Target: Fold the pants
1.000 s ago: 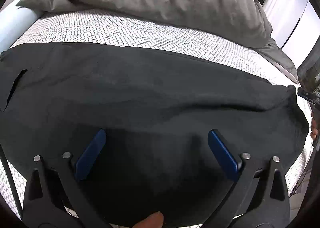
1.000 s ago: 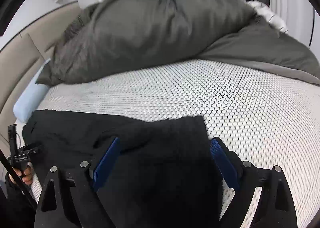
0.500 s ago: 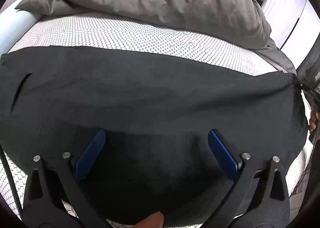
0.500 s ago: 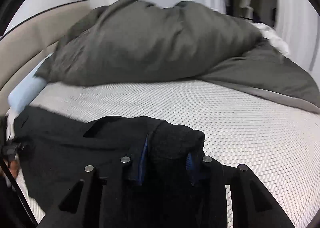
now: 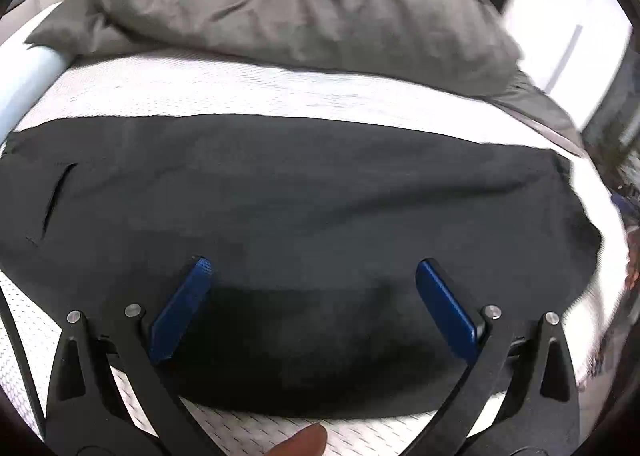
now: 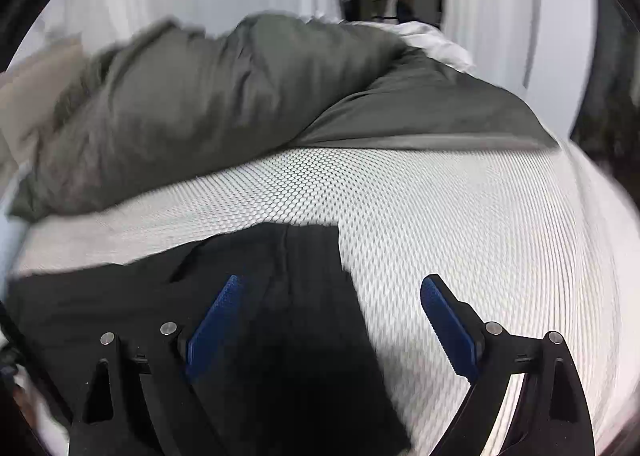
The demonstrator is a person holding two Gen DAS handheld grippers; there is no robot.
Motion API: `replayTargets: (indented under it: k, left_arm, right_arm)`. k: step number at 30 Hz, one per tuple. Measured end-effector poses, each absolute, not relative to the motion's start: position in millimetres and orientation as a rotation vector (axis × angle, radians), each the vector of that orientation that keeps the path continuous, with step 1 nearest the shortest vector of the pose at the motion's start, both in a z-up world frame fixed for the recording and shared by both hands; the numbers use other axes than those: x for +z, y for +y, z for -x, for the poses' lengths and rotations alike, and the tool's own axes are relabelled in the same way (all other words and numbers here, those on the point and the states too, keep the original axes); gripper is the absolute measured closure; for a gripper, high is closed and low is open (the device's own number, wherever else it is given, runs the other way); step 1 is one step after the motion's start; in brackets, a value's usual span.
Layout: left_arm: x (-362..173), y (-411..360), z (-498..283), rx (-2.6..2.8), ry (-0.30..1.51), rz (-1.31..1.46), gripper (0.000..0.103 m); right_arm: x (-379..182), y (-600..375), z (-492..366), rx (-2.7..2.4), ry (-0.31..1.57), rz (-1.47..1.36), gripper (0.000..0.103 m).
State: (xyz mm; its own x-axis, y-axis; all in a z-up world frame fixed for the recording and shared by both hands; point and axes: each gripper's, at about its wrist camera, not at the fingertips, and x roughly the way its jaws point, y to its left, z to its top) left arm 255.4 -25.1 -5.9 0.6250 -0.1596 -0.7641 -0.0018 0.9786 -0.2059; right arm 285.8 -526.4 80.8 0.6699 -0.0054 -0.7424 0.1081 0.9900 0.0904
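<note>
One white honeycomb-textured mattress [image 6: 460, 216] carries a heaped grey duvet [image 5: 304, 4] at its far side and the black pants [image 5: 280, 216] spread flat across its near edge. The left gripper [image 5: 312, 280] hangs spread wide over the cloth, grasping nothing. The right gripper [image 6: 328, 296] likewise gapes, straddling the pants' end edge.

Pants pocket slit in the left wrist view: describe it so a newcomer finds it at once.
Start at the white mesh mattress below the heaped grey duvet. The black pants lie flat across it. Near their left end, a thin slanted pocket slit is the only opening in that plain fabric.
</note>
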Motion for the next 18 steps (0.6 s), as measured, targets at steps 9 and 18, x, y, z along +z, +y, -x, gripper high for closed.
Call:
replayTargets:
  k: [9, 18]
  left_arm:
    - [4, -96, -191, -0.341, 0.856, 0.108, 0.012]
    - [-26, -155, -169, -0.456, 0.89, 0.072, 0.038]
  right_arm:
    - [57, -490, -163, 0.055, 0.653, -0.56, 0.007]
    - [36, -382, -158, 0.367, 0.787, -0.327, 0.016]
